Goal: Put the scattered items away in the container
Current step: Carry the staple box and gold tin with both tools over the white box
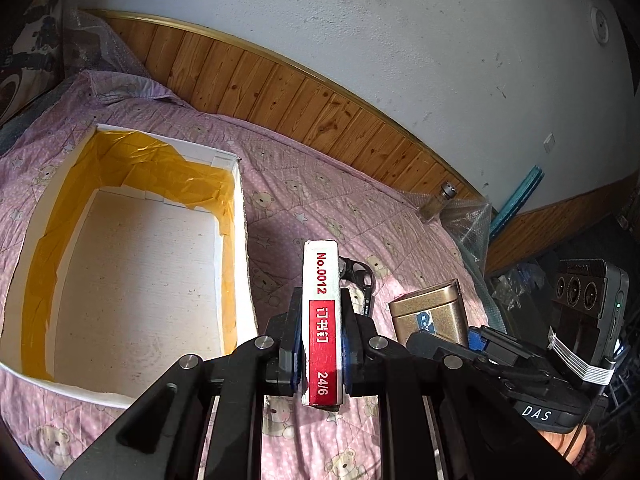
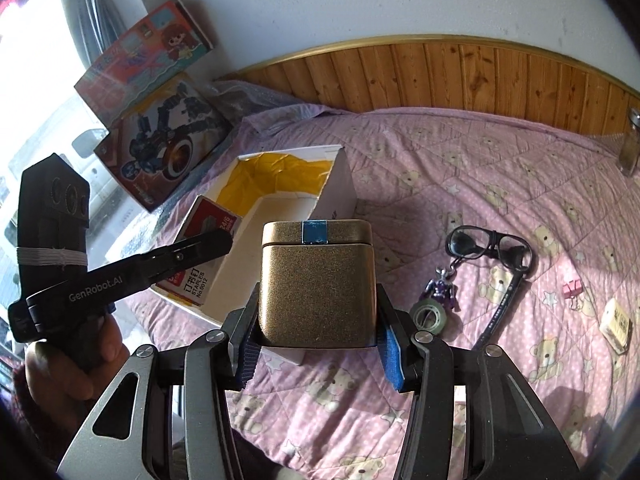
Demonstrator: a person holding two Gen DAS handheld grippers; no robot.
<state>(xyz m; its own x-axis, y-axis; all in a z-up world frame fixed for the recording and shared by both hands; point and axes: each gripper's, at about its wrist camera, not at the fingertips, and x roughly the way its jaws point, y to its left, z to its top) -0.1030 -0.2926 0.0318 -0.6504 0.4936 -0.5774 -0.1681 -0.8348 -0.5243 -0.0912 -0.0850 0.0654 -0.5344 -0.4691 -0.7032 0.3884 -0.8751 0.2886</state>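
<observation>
My left gripper point(image 1: 322, 354) is shut on a red and white staples box point(image 1: 322, 320), held on edge just right of the white container point(image 1: 244, 216) with yellow tape inside. In the right wrist view that staples box point(image 2: 202, 248) hangs over the container point(image 2: 340, 188). My right gripper point(image 2: 316, 340) is shut on a gold tin point(image 2: 316, 280) with a blue label, raised above the pink bedspread near the container's near corner. The gold tin point(image 1: 430, 308) also shows to the right in the left wrist view. Black glasses point(image 2: 490, 248), a purple figure keychain point(image 2: 442, 290), a tape roll point(image 2: 428, 316), a pink clip point(image 2: 572, 290) and a beige eraser point(image 2: 616, 322) lie on the bed.
A wooden wall panel point(image 2: 460, 76) borders the bed's far side. A glass shaker jar point(image 2: 630, 144) stands at the far right edge. Two toy boxes point(image 2: 160, 128) lean by the window at left. Bubble wrap point(image 1: 468, 224) lies off the bed's corner.
</observation>
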